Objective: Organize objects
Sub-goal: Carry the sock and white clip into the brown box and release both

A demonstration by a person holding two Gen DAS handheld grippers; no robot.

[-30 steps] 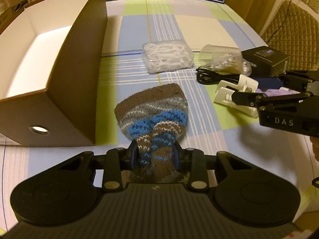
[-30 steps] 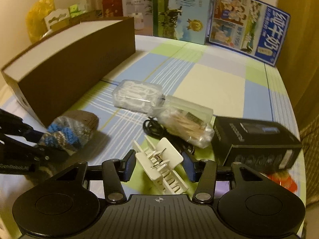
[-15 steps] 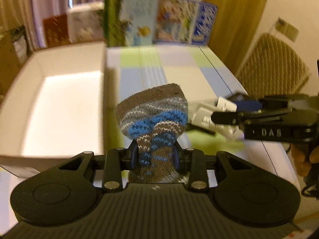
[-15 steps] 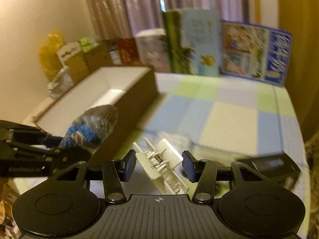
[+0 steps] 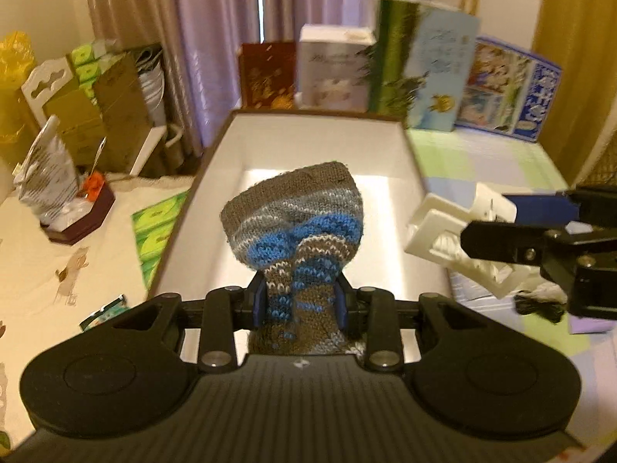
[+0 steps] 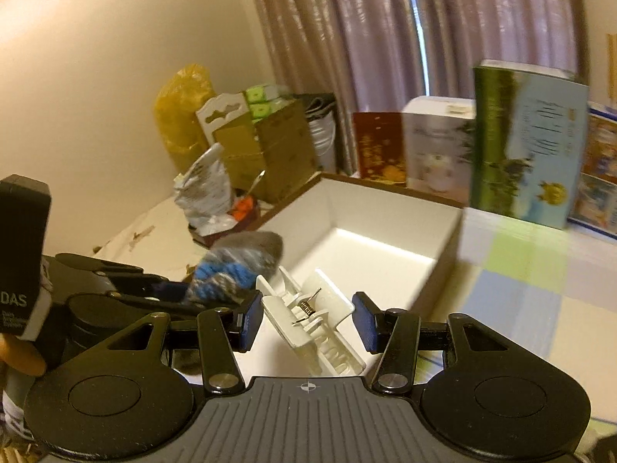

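My left gripper [image 5: 299, 303] is shut on a knitted brown, grey and blue sock [image 5: 295, 218] and holds it in the air over the open brown box with a white inside [image 5: 385, 200]. My right gripper [image 6: 306, 324] is shut on a white plastic clip [image 6: 312, 318] and holds it above the box's near end [image 6: 370, 247]. The clip [image 5: 447, 231] and the right gripper also show at the right of the left wrist view, beside the sock. The sock [image 6: 235, 266] and the left gripper show at the left of the right wrist view.
Upright cartons and boxes [image 5: 420, 65] stand behind the box against the curtain. Bags, a dark tray [image 5: 81, 216] and green packs [image 5: 154, 231] lie left of the box. The checked cloth [image 6: 520, 281] lies to its right, with a black cable [image 5: 538, 305].
Both grippers have lifted their loads off the cloth and moved left over the open box. The sock and the clip now hang above its white inside.
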